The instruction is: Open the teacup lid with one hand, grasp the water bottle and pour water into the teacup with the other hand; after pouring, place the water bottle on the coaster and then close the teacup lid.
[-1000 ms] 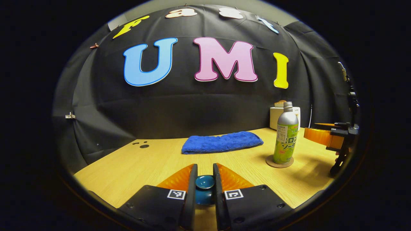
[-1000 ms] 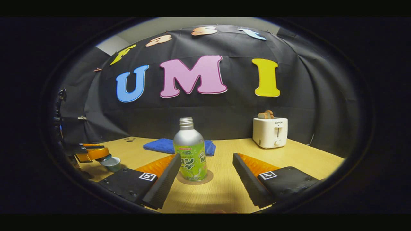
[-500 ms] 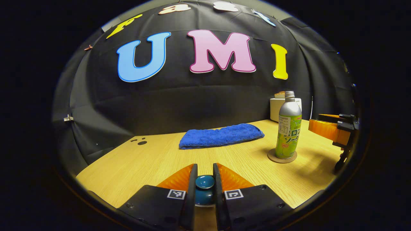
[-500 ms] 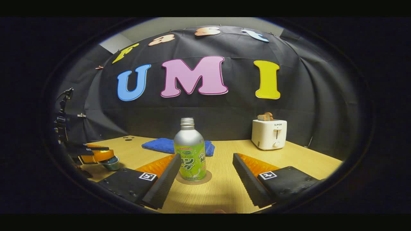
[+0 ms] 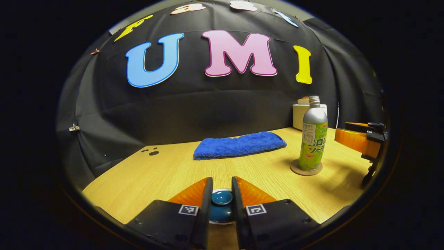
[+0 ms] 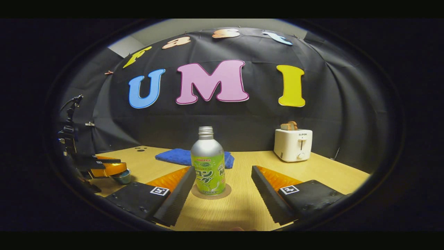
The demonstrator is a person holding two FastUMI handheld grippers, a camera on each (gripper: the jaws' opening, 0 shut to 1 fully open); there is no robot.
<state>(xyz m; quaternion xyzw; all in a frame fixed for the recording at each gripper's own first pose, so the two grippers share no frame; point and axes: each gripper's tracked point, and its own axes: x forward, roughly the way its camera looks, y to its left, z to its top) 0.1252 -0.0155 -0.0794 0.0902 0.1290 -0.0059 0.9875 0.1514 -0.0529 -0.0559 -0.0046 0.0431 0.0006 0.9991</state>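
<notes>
Between my left jaws sits the round teal ceramic teacup lid [image 5: 222, 198], pinched tight; right jaws gape around the green-labelled silver metal bottle [image 6: 207, 163].

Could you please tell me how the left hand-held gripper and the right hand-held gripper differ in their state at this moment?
The left hand-held gripper has its fingers close together around the teacup lid's knob, while the right hand-held gripper has its fingers wide apart. The left one sits low over the teacup; the right one holds nothing, with the water bottle standing upright on its coaster beyond its fingertips. Both are over the wooden table.
</notes>
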